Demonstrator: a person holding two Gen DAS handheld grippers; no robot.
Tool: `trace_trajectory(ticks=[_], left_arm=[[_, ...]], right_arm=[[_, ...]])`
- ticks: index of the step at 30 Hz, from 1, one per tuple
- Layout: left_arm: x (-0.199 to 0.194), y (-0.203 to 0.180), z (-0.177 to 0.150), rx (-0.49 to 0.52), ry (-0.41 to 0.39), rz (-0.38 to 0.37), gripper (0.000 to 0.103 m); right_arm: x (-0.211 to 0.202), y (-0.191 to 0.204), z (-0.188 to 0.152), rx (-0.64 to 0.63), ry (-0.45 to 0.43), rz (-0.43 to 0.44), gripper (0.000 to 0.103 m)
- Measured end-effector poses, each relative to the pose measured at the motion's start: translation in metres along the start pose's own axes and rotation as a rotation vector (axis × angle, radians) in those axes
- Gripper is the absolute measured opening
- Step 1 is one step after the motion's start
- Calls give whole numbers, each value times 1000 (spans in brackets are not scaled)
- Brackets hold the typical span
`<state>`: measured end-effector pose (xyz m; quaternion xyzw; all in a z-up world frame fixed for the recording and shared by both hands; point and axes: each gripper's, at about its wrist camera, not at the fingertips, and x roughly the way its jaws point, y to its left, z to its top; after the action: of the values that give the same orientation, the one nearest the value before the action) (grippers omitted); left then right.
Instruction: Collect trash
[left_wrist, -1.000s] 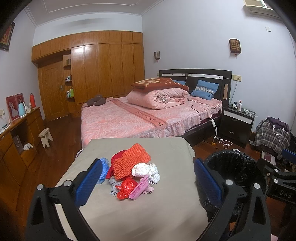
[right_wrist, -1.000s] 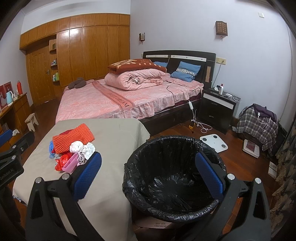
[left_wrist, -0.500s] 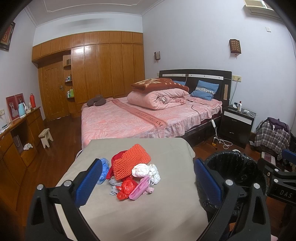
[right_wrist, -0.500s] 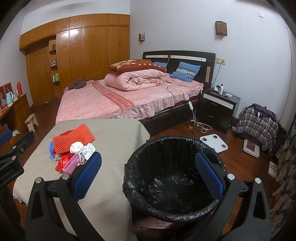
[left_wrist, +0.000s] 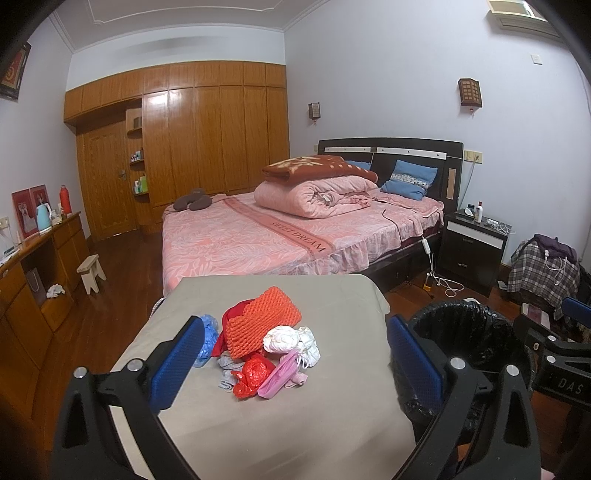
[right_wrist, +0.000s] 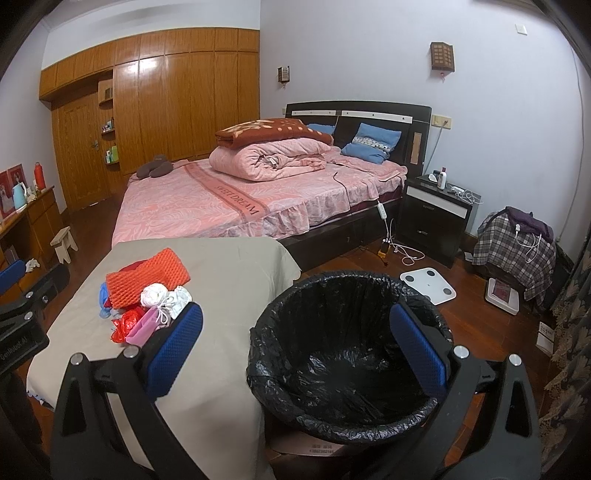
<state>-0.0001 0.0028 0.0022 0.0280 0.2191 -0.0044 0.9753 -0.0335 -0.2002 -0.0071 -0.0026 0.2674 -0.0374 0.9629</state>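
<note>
Nothing's really moved: both tongs, left (left_wrist: 295, 360) and right (right_wrist: 295, 347), wide open, holding nothing. Trash pile (left_wrist: 264, 349) sits mid-counter (left_wrist: 295, 424) just ahead of the left tongs; lined bin (right_wrist: 347, 354) beside the counter's right edge, under the right.

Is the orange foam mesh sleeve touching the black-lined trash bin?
Apart. The right wrist view shows bare grey tablecloth between the orange foam mesh sleeve and black-lined trash bin.

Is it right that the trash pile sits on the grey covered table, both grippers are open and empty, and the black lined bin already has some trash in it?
Not quite. The right wrist view looks straight into the black lined bin and shows only bare liner, so it holds no trash yet. The rest stands: the trash pile sits on the grey covered table, and the left gripper and right gripper are open and empty.
</note>
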Motion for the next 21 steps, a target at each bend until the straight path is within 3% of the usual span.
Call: trace_trajectory(ticks=[21], left_arm=[[1,8,2,-10,5,3,97]], right_arm=[[1,2,-1,4,3,9,98]])
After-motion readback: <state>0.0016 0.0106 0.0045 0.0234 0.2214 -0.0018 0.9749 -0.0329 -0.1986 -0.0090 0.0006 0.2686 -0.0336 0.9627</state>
